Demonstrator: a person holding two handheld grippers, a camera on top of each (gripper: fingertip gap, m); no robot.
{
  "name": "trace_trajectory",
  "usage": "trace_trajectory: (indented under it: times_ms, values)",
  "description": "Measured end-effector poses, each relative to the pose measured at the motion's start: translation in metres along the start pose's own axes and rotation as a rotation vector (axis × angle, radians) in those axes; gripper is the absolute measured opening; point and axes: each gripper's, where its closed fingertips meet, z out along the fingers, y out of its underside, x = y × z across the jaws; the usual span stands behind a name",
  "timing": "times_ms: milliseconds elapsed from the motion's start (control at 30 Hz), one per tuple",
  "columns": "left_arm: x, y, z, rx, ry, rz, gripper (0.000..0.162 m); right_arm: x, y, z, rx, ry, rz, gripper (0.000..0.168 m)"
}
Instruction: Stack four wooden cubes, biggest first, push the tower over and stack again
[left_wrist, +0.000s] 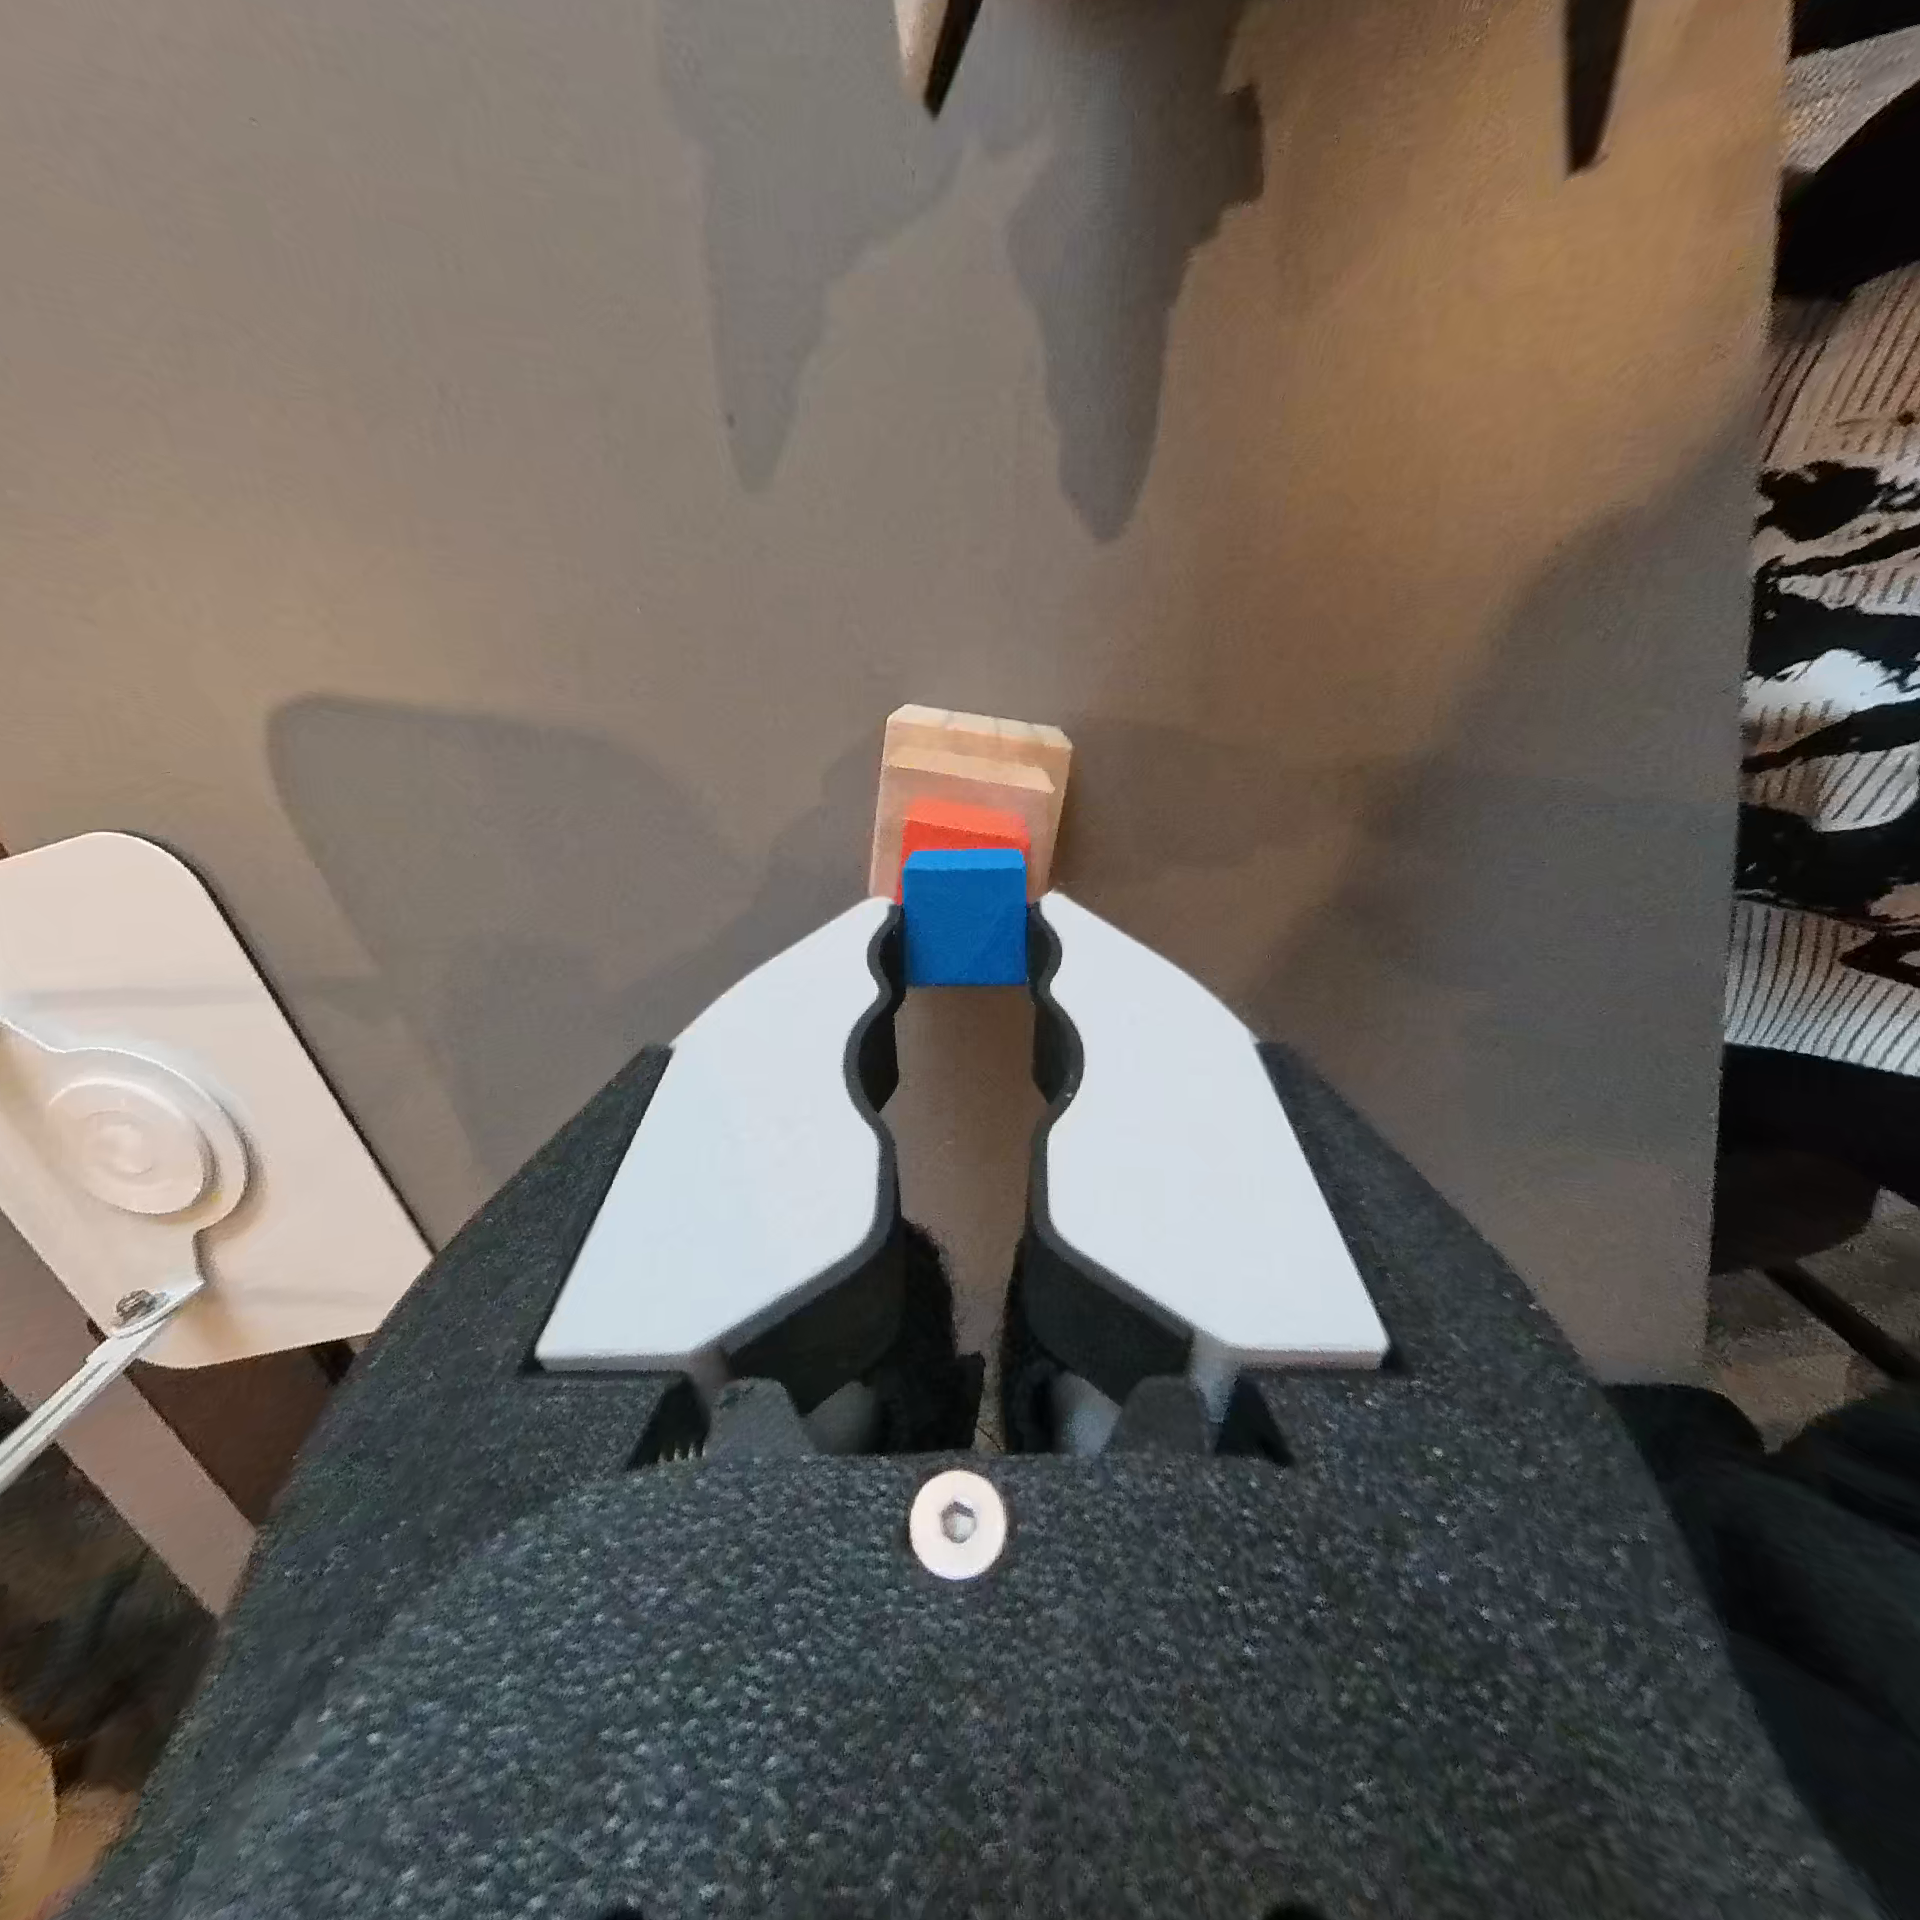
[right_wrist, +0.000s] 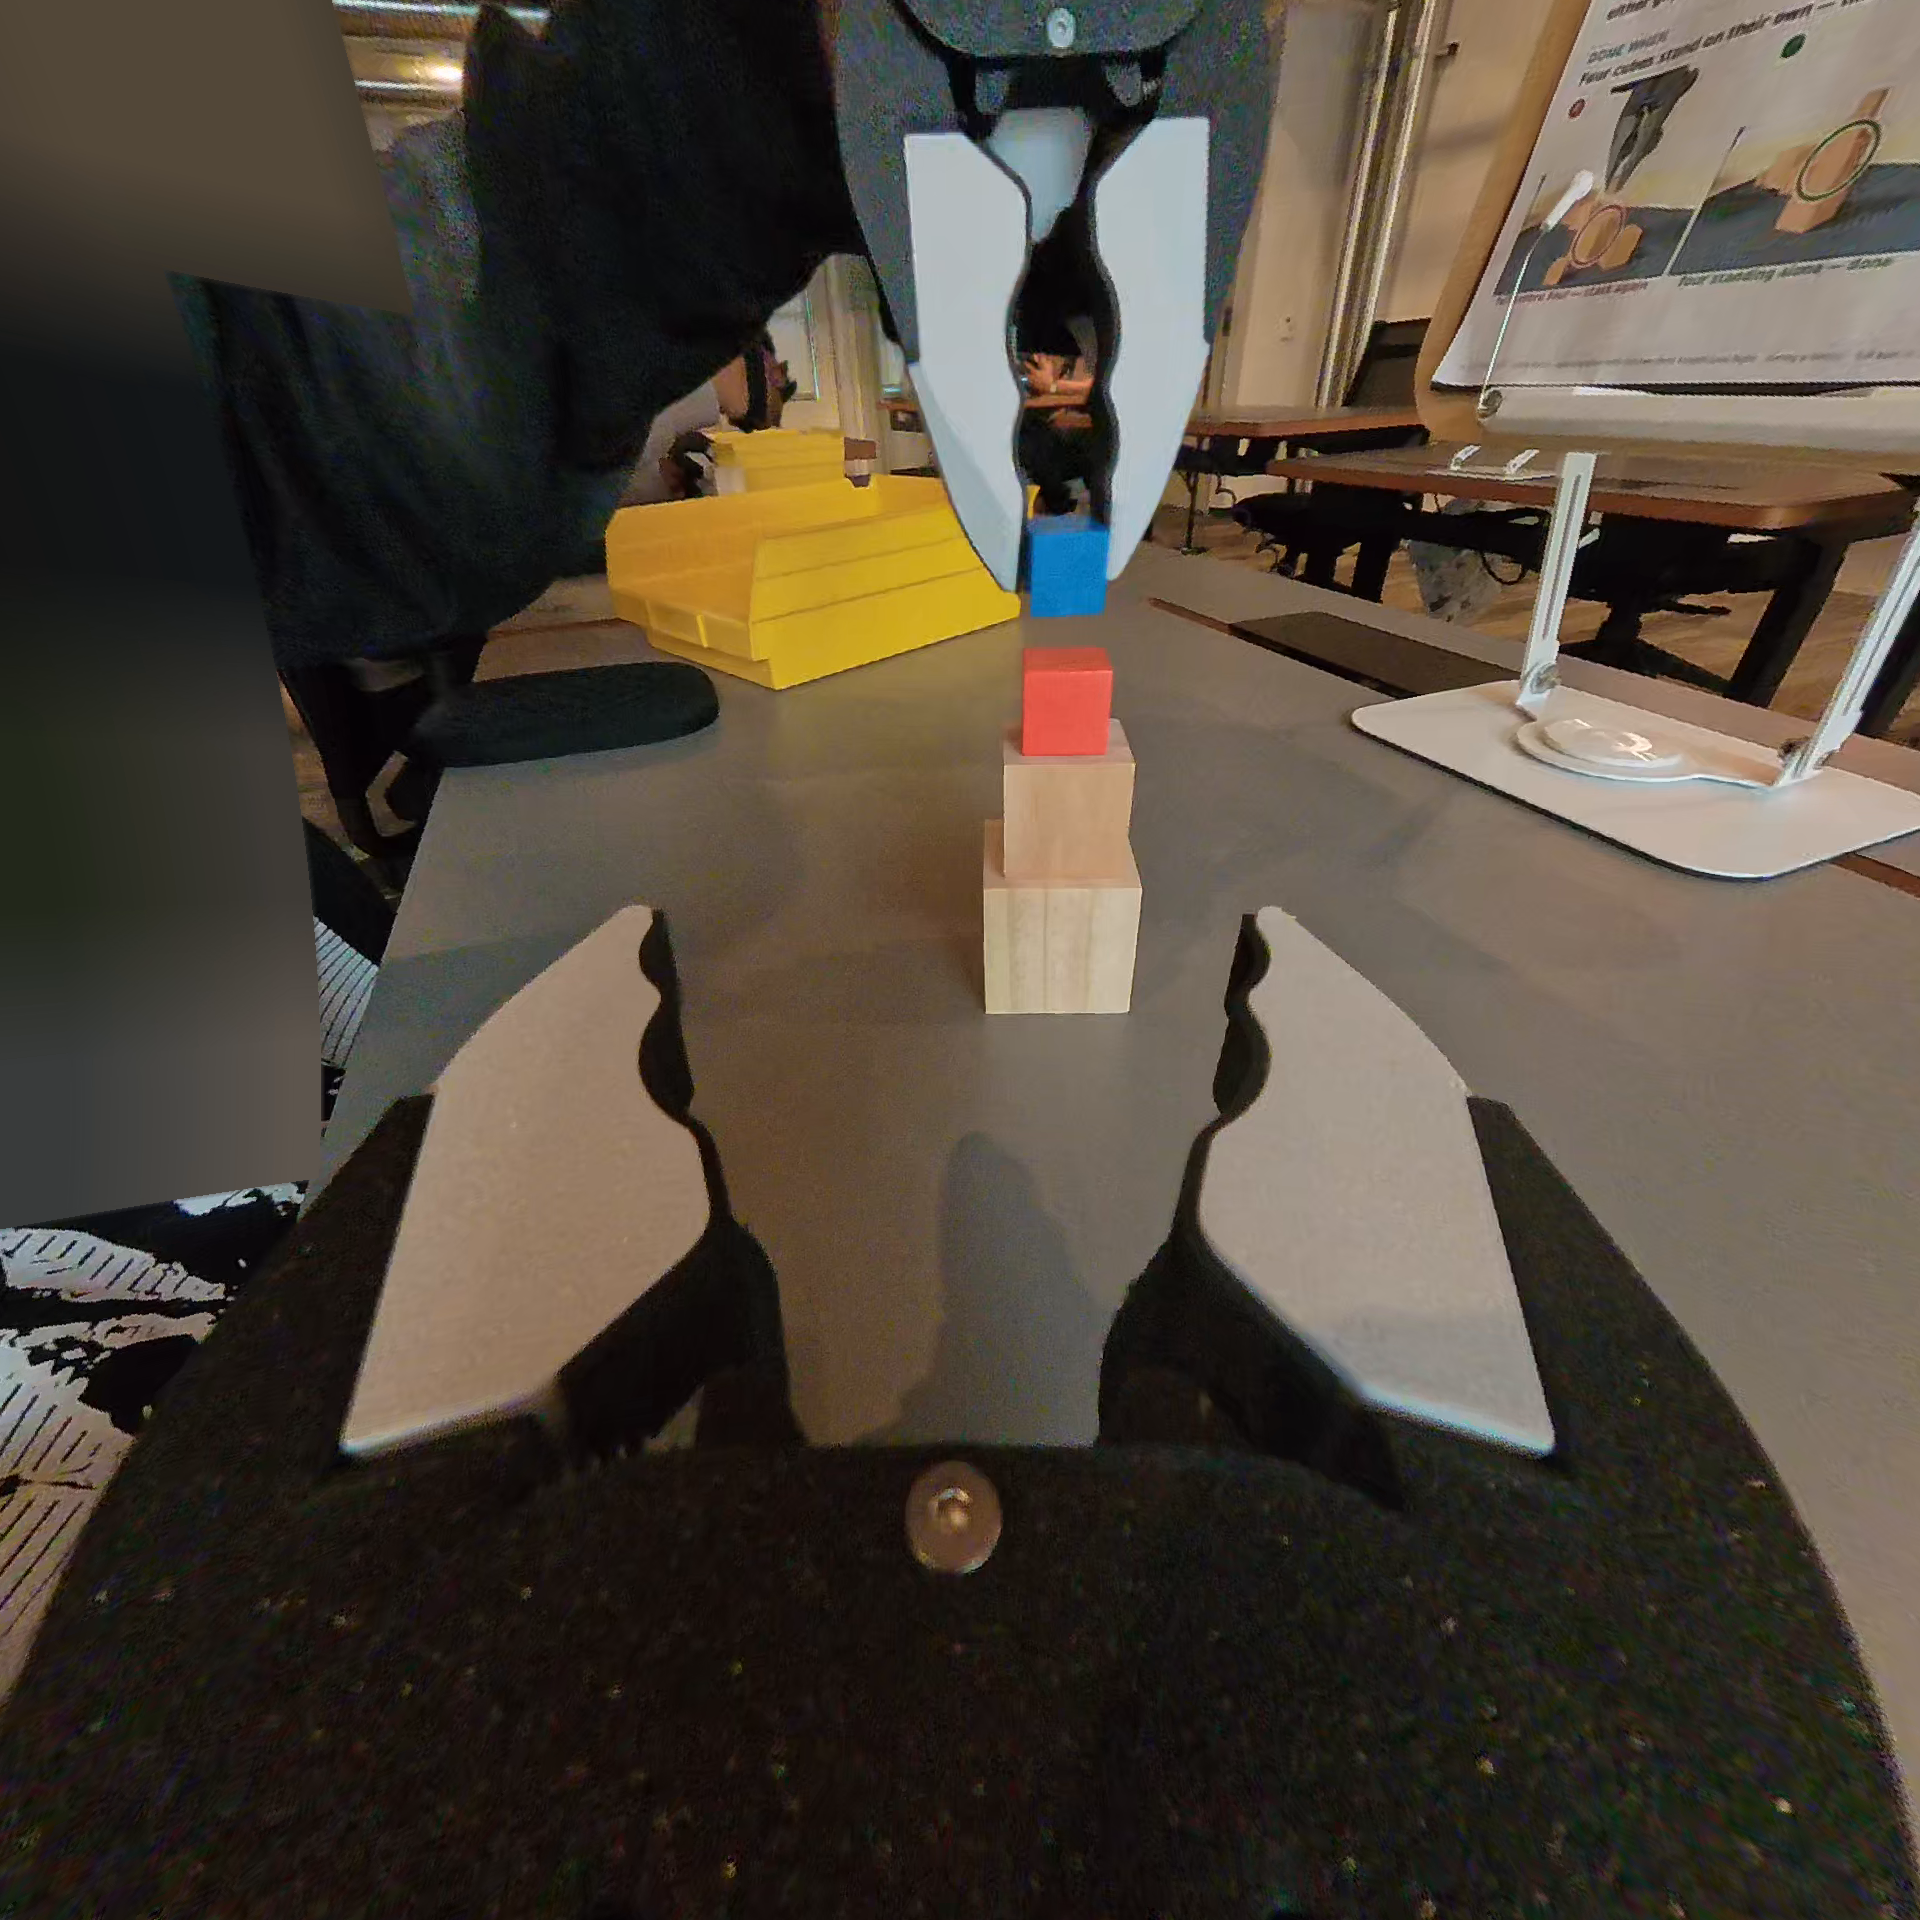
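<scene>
Your left gripper (right_wrist: 1060, 577) was clamped on the blue cube (right_wrist: 1067, 569), directly above the red cube (right_wrist: 1066, 699) topping the stack. Right gripper (right_wrist: 951, 935) gaped empty. You should have lowered squarely, then released.

Centre of the right wrist view: the largest pale wooden cube (right_wrist: 1060, 940) sits on the grey tabletop (right_wrist: 1455, 1039), a smaller pale cube (right_wrist: 1068, 816) upright on it, and a red cube (right_wrist: 1066, 700) on top (set slightly toward the left edge). Above, clear of the red one, a blue cube (right_wrist: 1067, 569) hangs pinched between the left tongs (right_wrist: 1060, 566), directly over the stack.
</scene>
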Motion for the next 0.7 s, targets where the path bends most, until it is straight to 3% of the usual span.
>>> trace_trajectory:
  times_ms: [700]
  values:
    - [-0.004,0.005,0.013,0.009,0.026,0.092,0.021,-0.001,0.000,0.000,-0.001,-0.002,-0.005,0.101]
